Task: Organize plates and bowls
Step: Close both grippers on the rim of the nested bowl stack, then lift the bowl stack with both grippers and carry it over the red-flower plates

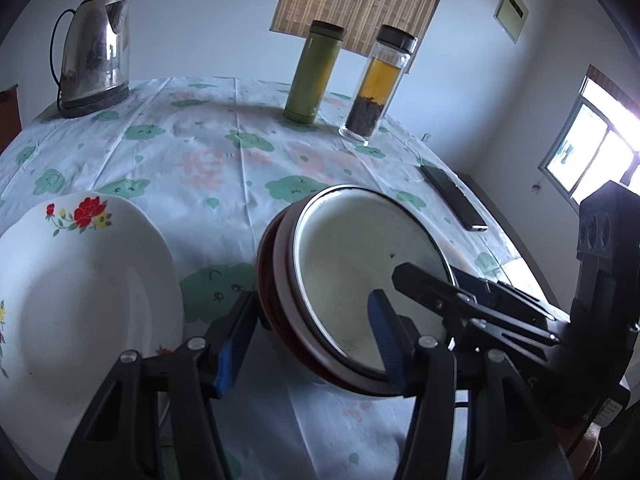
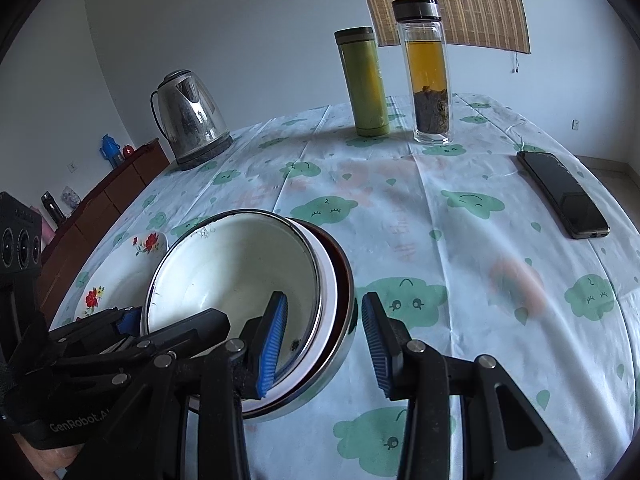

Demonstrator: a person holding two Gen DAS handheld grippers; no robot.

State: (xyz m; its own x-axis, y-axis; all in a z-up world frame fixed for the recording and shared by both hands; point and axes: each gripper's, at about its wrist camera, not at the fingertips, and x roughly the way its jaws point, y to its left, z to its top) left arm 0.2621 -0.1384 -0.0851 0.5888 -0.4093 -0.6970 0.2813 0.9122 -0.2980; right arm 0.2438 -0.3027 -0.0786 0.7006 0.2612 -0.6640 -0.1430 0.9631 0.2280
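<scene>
**Nested bowls tipped between both grippers, near edge of table**

Bowl stack (image 1: 360, 280): white enamel bowl nested in a white one, in turn inside a dark red-brown bowl with a shiny outer wall; stack tilted, mouth facing the cameras, so its axis leans up and back toward the near edge of the table (image 2: 460, 208); lower rim cut off behind the fingers in both views, so whether it rests on the cloth cannot be told.

Left gripper (image 1: 310, 326): jaws apart, straddling the stack's left rim; one blue pad inside the enamel bowl, the other outside the red-brown wall; pad contact unclear, jaws have just been closing.

Right gripper (image 2: 324, 340): jaws apart over the right rim; left pad inside the bowl, right pad standing clear of the outer wall.

Floral plate (image 1: 80, 280): left of the stack, by the table's left edge; cropped in the left view, mostly hidden behind the stack in the right view.

Far edge: kettle (image 2: 190, 120) at the left corner; green flask (image 2: 364, 84) and glass tea bottle (image 2: 428, 76) side by side; phone (image 2: 564, 194) along the right edge.
</scene>
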